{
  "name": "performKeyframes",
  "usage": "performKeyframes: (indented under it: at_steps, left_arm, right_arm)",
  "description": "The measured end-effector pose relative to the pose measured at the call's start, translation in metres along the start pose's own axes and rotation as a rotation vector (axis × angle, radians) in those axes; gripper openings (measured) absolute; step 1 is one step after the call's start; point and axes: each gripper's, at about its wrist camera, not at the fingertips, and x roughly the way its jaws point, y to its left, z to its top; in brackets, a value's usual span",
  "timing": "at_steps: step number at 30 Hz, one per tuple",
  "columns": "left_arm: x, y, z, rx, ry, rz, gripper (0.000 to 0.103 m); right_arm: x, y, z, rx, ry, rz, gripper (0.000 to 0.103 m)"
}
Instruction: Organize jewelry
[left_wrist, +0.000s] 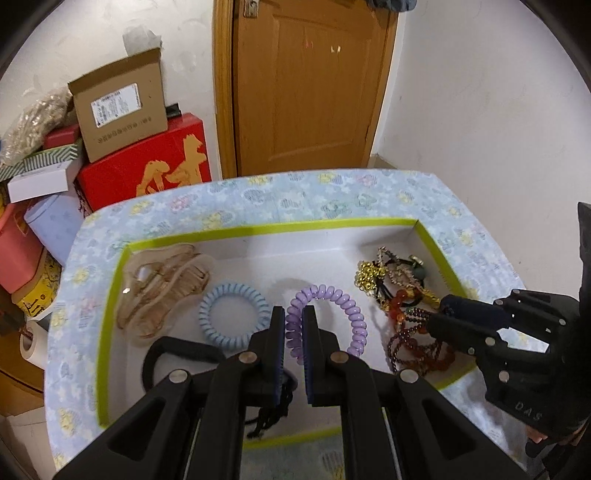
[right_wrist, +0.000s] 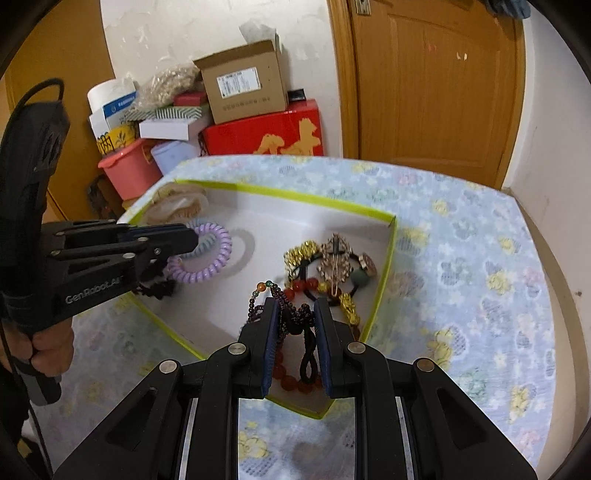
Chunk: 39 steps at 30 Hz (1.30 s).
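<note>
A white tray with a green rim (left_wrist: 266, 226) (right_wrist: 280, 194) lies on the flowered cloth. In it are a clear tan claw clip (left_wrist: 162, 288), a blue coil hair tie (left_wrist: 233, 317), a purple coil hair tie (left_wrist: 332, 314) (right_wrist: 207, 258) and a heap of bead bracelets and ornaments (left_wrist: 402, 291) (right_wrist: 325, 273). My left gripper (left_wrist: 293, 317) is shut on the near-left side of the purple coil. My right gripper (right_wrist: 295, 314) reaches into the heap, jaws narrowly apart around dark purple beads (right_wrist: 291, 314); whether it grips them is unclear. A black hair tie (right_wrist: 308, 363) lies under it.
Cardboard and red boxes (left_wrist: 147, 147) are stacked at the back left by the wall. A wooden door (left_wrist: 306, 85) stands behind the table. The table's far edge (left_wrist: 332, 173) is close to the tray. Another black tie (left_wrist: 269, 413) lies under my left gripper.
</note>
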Motion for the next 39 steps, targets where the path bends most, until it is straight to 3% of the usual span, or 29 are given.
performKeyframes:
  at_steps: [10, 16, 19, 21, 29, 39]
  left_arm:
    - [0.025, -0.004, -0.003, 0.017, 0.042, -0.007, 0.010]
    - [0.028, -0.003, -0.005, 0.004, 0.049, -0.008, 0.011]
    - [0.022, -0.003, -0.005, 0.003, 0.042, -0.013, 0.018]
    - [0.015, -0.002, -0.004, -0.007, 0.027, -0.017, 0.023]
    - [-0.031, 0.003, -0.016, -0.046, -0.036, -0.001, 0.024]
    - [-0.106, -0.011, -0.067, -0.049, -0.104, 0.032, 0.026]
  right_arm:
    - [0.004, 0.001, -0.002, -0.014, 0.020, 0.000, 0.029]
    - [-0.001, 0.007, -0.001, -0.023, 0.001, -0.007, 0.043]
    - [-0.009, 0.006, -0.001, -0.016, -0.009, -0.013, 0.043]
    - [-0.014, 0.006, -0.002, -0.011, -0.015, -0.018, 0.043]
    - [-0.055, 0.018, -0.013, 0.004, -0.056, -0.049, 0.043]
    - [-0.108, 0.051, -0.049, -0.002, -0.082, -0.066, 0.044]
